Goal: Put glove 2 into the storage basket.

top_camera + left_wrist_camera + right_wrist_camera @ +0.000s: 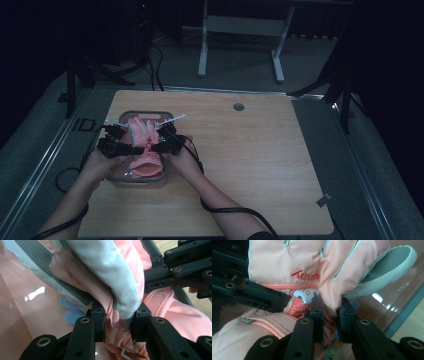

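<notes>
Both tools, left tool (131, 148) and right tool (154, 147), are clenching the pink glove (142, 142) left of centre; lowering it level into the clear box (162, 180) should be avoiding snags.

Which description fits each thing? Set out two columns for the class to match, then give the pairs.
Things:
1. pink ski glove
2. clear plastic bin
3. left claw
4. round grommet

Descriptions:
A. set in the tabletop, far from the hands
B. pinched from both sides
C. shut on pink fabric at the wrist
D. sits on the table's left part, under the glove

Pairs: 1-B, 2-D, 3-C, 4-A
</notes>
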Demonstrator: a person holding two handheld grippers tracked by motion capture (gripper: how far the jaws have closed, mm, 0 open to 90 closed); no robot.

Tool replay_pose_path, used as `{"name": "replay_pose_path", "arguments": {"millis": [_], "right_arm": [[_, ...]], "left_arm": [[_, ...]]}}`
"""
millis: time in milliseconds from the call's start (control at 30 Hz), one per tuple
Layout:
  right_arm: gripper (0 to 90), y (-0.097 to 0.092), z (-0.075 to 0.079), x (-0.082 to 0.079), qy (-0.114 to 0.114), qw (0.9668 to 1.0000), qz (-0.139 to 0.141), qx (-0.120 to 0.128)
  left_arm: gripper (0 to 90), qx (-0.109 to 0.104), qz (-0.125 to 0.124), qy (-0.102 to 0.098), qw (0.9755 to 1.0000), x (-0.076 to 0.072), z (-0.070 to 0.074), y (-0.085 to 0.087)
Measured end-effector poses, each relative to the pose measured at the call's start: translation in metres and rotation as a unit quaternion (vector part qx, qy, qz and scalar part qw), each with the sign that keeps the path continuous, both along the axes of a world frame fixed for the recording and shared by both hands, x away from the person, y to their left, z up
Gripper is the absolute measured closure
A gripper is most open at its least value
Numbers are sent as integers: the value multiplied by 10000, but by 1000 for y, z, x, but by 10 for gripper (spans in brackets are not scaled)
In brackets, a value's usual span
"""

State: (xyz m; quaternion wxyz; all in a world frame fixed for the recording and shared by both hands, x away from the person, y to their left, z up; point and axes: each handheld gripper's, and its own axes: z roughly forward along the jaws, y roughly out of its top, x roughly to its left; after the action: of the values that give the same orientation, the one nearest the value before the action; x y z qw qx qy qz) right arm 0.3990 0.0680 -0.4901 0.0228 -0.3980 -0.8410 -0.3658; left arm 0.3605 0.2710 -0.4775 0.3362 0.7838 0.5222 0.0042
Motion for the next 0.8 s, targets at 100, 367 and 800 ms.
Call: {"name": "replay_pose_path", "arguments": {"millis": [100, 367, 800], "right_arm": [[767, 4, -2, -1, -23, 9999, 38, -98], [718, 6, -6, 0, -84, 9998, 32, -172], [286, -12, 22, 0, -709, 9962, 410, 293]], "left_arm": [[689, 10, 47, 57, 10000, -1, -4, 2], [533, 498, 270, -16, 9984, 0, -5, -5], [328, 480, 701, -619, 9945, -2, 3, -7]]}}
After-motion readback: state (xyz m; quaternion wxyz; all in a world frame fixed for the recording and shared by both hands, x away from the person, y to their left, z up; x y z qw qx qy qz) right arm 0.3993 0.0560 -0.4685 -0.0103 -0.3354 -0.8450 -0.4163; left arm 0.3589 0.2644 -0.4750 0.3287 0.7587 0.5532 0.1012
